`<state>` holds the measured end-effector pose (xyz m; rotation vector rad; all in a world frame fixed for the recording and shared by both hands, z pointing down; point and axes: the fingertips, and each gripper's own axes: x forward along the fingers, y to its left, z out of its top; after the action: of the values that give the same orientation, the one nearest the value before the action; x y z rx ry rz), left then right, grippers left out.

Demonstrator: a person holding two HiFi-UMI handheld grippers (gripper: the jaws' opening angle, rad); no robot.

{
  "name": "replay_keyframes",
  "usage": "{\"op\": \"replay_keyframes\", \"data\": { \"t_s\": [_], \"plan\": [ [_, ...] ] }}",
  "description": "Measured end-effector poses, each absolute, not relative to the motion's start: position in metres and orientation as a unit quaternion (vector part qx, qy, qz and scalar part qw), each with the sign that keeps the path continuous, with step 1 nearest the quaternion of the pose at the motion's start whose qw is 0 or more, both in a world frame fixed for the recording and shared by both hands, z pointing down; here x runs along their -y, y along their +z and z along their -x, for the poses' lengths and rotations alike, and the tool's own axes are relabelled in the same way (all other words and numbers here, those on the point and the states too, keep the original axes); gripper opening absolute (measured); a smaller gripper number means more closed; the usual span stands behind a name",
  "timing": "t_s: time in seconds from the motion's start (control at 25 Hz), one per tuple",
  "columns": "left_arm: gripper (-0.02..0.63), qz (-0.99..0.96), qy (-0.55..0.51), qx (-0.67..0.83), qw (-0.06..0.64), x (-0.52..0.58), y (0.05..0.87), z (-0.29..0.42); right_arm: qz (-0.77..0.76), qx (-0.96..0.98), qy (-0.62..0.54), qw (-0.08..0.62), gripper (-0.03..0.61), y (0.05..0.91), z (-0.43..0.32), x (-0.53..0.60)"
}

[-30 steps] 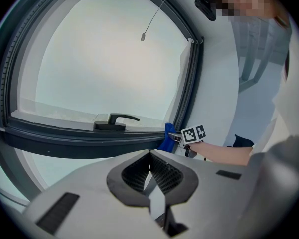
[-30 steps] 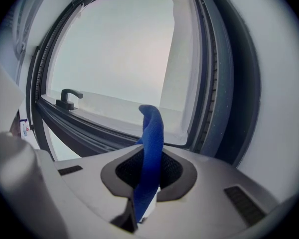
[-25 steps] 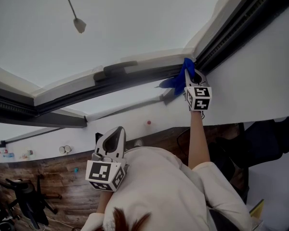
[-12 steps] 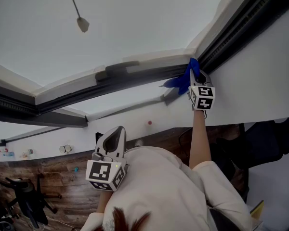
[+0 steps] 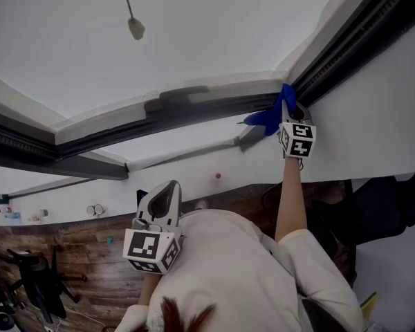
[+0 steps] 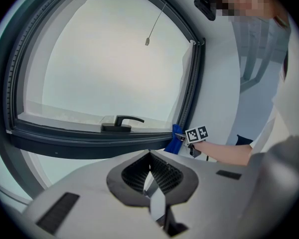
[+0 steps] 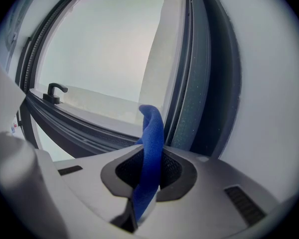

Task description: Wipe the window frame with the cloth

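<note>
- Head view: the right gripper, held up on an outstretched arm right of centre, reaches the corner where the two dark grey bars of the metal window frame meet.
- A bright blue, soft cloth sticks out from its jaws to the left, bunched against that corner.
- The left gripper hangs low in the lower-left middle, close to the person's chest and well apart from the frame.
- A dark lever handle sits on the frame bar left of the cloth.
- Left gripper view: the left gripper's jaws are pressed together with nothing between them.
- Beyond them, right of centre, the cloth rests at the frame's lower right corner, the right gripper just beside it.
- The handle is at centre.
- Right gripper view: the right gripper's jaws are clamped narrowly on the cloth, which rises in a curled strip at centre.
- The frame's upright bar stands just behind it.
- The handle shows at the far left.
</note>
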<state>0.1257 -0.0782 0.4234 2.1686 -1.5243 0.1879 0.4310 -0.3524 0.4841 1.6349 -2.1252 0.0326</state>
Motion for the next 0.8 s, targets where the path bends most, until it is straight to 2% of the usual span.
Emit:
{"op": "replay_keyframes", "data": {
  "t_s": [0.48,0.8],
  "plan": [
    [0.009,-0.777,0.063,0.579,0.237,0.058,0.419,-0.084,-0.628,0.740,0.036,0.239,0.044,0.482,-0.424,0.339],
    [0.009,-0.779,0.066,0.579,0.230,0.056,0.415,-0.046,-0.527,0.830,0.029,0.180,0.044,0.479,-0.281,0.275]
  ]
}}
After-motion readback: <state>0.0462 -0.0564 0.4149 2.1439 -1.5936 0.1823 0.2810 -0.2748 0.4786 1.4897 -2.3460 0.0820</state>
